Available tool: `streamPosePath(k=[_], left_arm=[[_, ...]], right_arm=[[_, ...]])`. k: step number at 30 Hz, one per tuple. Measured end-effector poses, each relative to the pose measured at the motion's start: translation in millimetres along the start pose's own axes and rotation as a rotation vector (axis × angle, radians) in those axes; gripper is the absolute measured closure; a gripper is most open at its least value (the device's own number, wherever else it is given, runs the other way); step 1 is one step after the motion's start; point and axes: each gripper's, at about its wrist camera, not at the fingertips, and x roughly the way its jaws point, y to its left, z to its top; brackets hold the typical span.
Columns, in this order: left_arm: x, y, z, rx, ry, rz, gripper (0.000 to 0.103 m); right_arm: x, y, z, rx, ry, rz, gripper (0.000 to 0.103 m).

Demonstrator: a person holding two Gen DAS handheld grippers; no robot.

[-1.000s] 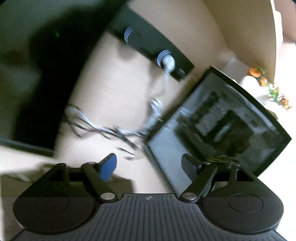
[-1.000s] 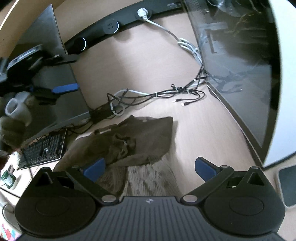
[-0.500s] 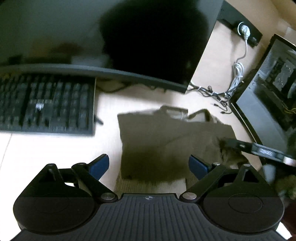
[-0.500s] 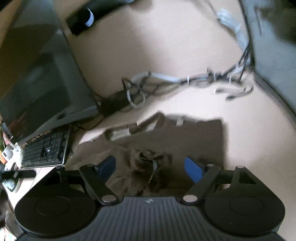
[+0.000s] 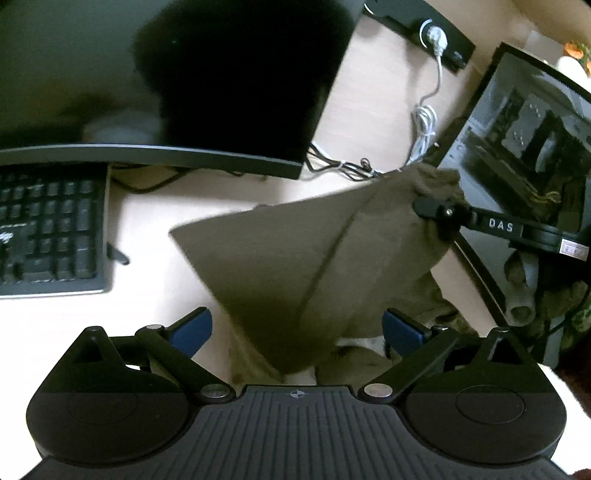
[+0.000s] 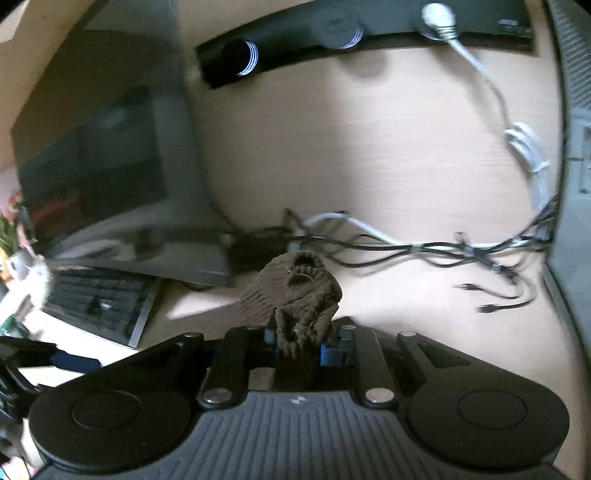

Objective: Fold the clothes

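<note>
- Where your right gripper [image 6: 306,345] bites, the brown knitted garment [image 5: 295,258] bunches into a ribbed, nubbly wad that stands up between the blue pads [image 6: 328,352]; the jaws are closing with that cloth pinched between them.
- From that pinch the fabric stretches as a smooth, taut, tent-like sheet with one long crease running down it, and its lower part sags in loose folds on the desk [image 5: 155,306].
- Your left gripper [image 5: 297,328] has its jaws opening, almost fully spread; the pads press on nothing, and the draped lower part of the garment lies between and just beyond them.
- Pale wood-grain laminate makes up the desk, which looks matte and flat.
- Toward its left edge lies a black keyboard [image 5: 48,232], just in front of a dark, glossy monitor [image 5: 166,81] with a curved lower edge.
- Along the back edge runs a black power strip [image 6: 332,33], with a white cable [image 6: 524,144] coiled below it and a tangle of thin black leads [image 6: 443,254] trailing across the surface.
- At the right edge stands a dark glass-sided computer case [image 5: 524,122].
</note>
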Motion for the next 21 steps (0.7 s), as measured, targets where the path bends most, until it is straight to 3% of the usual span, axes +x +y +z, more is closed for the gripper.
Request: streamPosePath(k=[1, 2, 6, 11, 14, 16, 19, 21], left_arm=[[5, -1, 0, 0.003, 0.009, 0.006, 0.001], [11, 0, 0, 0.004, 0.021, 0.019, 0.001], [26, 3, 1, 0.003, 0.06, 0.059, 0.001], [25, -3, 14, -0.008, 0.031, -0.111, 0.001], [39, -11, 21, 0.002, 0.031, -0.179, 0.001], [58, -9, 23, -0.013, 0.063, -0.164, 0.001], [86, 4, 23, -0.051, 0.125, -0.088, 0.001], [94, 9, 23, -0.046, 0.133, -0.075, 0.001]], right_arm=[[4, -9, -7, 0.018, 0.041, -0.014, 0.066], [7, -15, -15, 0.03, 0.076, -0.041, 0.06], [4, -32, -42, 0.022, 0.148, -0.19, 0.047], [-24, -33, -33, 0.011, 0.046, -0.222, 0.048], [-27, -22, -22, 0.008, -0.022, -0.138, 0.051], [-17, -15, -23, 0.044, -0.003, -0.051, 0.051], [7, -14, -39, 0.045, 0.077, -0.049, 0.052], [22, -13, -50, 0.042, 0.131, -0.056, 0.054]])
